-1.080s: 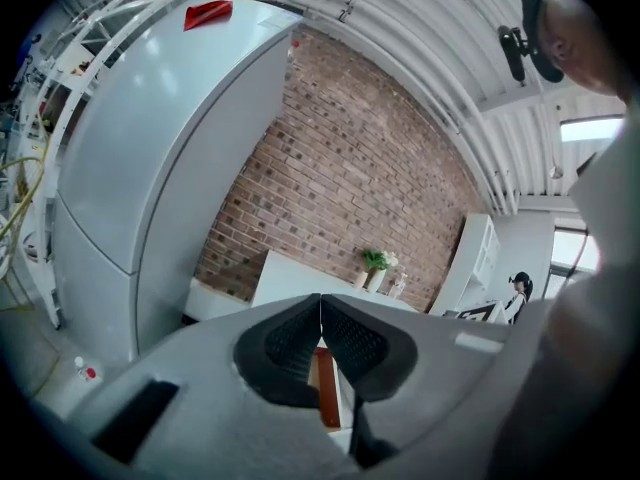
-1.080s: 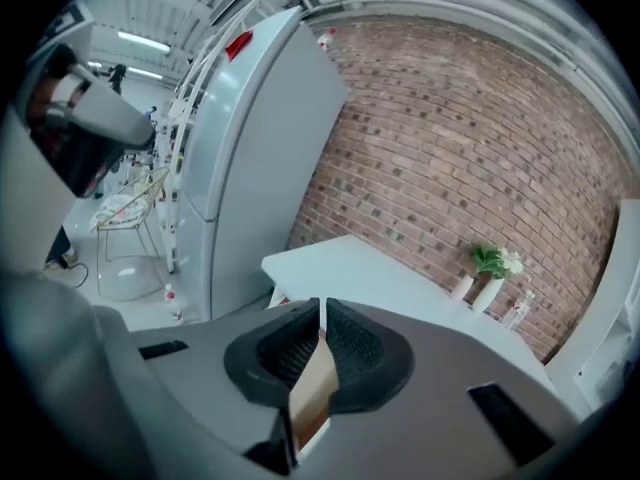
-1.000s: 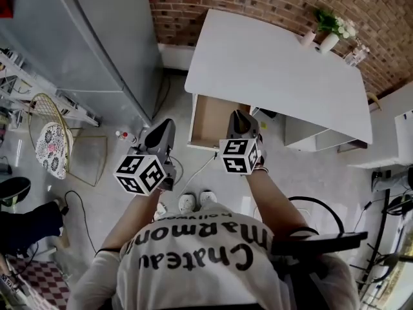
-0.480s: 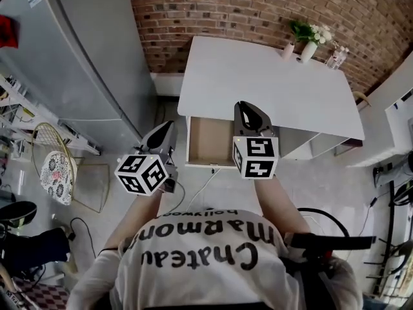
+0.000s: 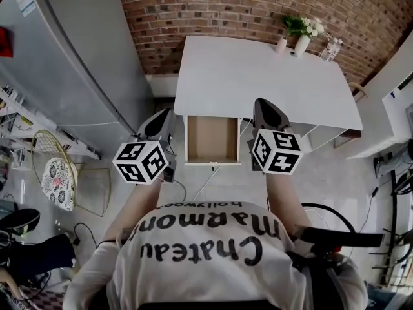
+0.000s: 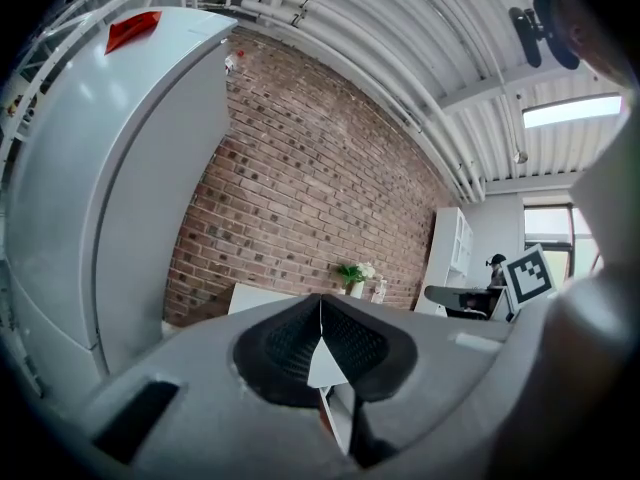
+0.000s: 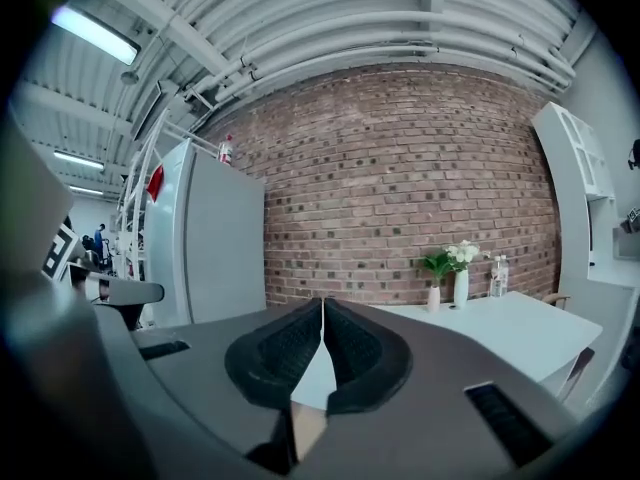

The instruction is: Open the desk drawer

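Grey refrigerator is seen at far left, beside a brick wall. Left gripper is held just left of the drawer, clear of it. Its jaws are pressed together tip to tip in the left gripper view. The wood-lined drawer is pulled out from under the white counter, at the counter's left front, with its front panel toward the person. Right gripper is held just right of the drawer, and its jaws are closed flat against each other in the right gripper view. Two small vases with plants and a bottle are set at the counter's far right corner, by the wall.
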### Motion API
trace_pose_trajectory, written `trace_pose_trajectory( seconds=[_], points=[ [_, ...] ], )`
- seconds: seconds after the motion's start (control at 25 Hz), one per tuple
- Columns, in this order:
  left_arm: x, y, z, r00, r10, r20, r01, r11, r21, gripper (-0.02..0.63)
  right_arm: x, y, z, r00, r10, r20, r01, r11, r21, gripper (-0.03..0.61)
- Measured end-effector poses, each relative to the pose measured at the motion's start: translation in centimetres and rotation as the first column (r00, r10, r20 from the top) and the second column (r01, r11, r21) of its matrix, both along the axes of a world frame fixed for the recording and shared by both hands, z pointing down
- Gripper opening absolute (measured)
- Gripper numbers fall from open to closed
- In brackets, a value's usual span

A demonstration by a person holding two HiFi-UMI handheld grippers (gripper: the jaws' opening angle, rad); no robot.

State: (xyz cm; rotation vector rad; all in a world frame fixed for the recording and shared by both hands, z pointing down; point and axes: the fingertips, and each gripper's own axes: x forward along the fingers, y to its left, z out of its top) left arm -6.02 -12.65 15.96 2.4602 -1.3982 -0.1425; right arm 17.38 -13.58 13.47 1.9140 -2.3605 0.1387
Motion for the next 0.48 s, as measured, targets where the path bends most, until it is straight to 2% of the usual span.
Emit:
trace_pose_trajectory(
  seconds=[0.48],
  points=[
    [-0.19, 0.65, -0.08, 1.0, 0.011, 0.012, -0.011, 1.0, 0.008, 0.017, 0.97, 1.08, 1.01, 0.999, 0.042, -0.018, -0.043, 0.998, -0.037, 0.014]
  ],
)
